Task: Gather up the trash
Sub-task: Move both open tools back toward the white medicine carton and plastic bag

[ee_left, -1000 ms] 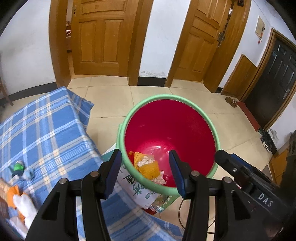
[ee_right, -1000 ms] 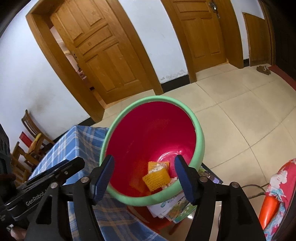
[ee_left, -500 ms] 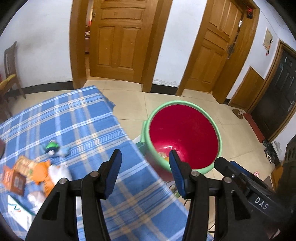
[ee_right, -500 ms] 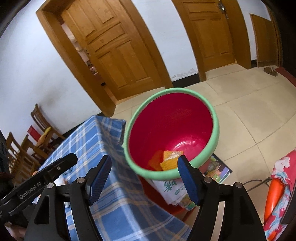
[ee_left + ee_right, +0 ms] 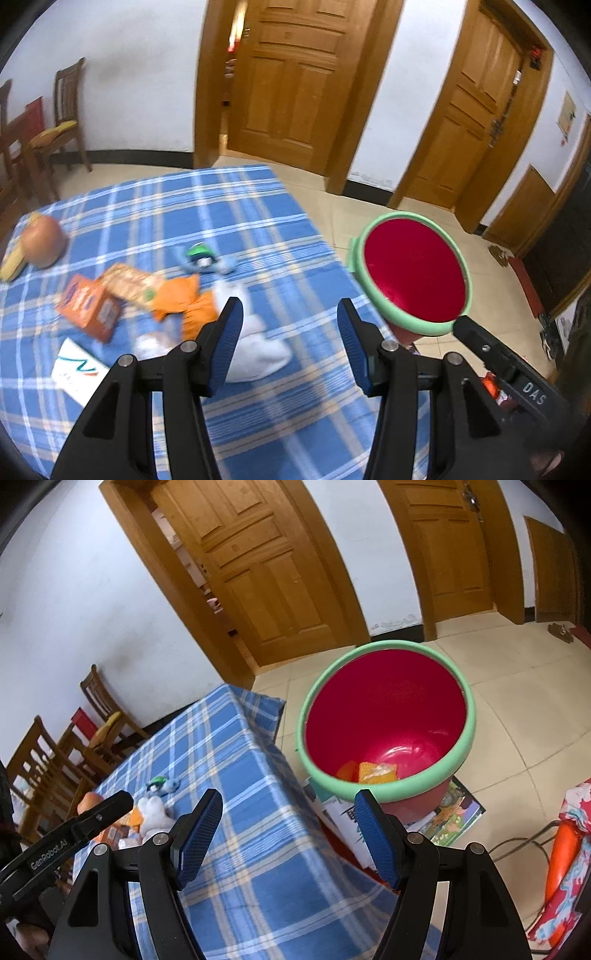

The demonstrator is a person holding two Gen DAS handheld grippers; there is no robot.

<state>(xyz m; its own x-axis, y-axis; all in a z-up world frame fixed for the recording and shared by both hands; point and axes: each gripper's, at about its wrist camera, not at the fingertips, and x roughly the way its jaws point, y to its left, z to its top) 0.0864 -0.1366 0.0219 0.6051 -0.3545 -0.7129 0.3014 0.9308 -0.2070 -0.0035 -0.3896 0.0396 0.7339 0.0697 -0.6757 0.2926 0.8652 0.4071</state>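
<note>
Blue plaid cloth (image 5: pixel 229 221) covered the table, where orange wrappers (image 5: pixel 184 302) and crumpled white tissue (image 5: pixel 255 354) lay scattered. Above them hung the left gripper (image 5: pixel 290 315), jaws spread and empty. Further right, the right gripper (image 5: pixel 288 805) gaped empty too, near the green-rimmed red bin (image 5: pixel 388 716) holding yellow scraps (image 5: pixel 376 772).

Two markings read clearly. In the left wrist view, "DAS" stands in pale letters on the black body of the right gripper (image 5: pixel 517 384) at about four o'clock. In the right wrist view, "GenRobot.AI" runs along the black body of the left gripper (image 5: pixel 55 849) at about eight o'clock. Print on the orange packets (image 5: pixel 90 308), the white card (image 5: pixel 77 369) and the papers (image 5: pixel 447 810) beneath the bin is too blurred to read.
</note>
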